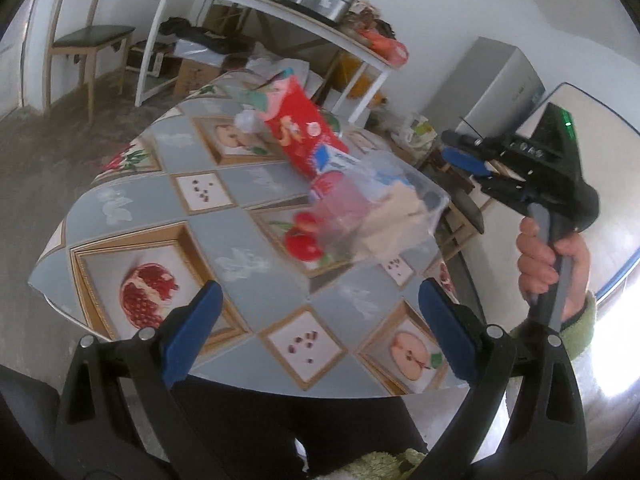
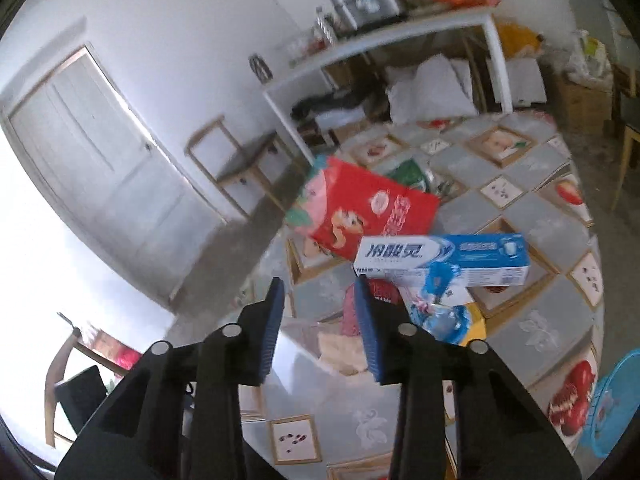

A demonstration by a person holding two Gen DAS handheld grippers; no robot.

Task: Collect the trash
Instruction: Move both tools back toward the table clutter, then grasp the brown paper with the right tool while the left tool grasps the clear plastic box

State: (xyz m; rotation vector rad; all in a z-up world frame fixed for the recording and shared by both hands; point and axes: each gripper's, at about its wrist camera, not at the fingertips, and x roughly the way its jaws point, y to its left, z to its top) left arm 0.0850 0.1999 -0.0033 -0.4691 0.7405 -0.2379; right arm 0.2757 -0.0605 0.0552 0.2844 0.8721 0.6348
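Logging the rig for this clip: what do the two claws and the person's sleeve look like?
Both claws, left claw and right claw, are black with blue finger pads and silver rivets. The right claw's body shows a green light. The sleeve is fuzzy light green.

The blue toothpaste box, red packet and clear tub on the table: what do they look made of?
Blue toothpaste box: printed cardboard, going by its crisp straight edges and flat faces, slightly glossy.
Red packet: probably thin glossy plastic or coated paper; it is printed and creased, but blur leaves this open.
Clear tub: transparent plastic, since its contents show through the walls.
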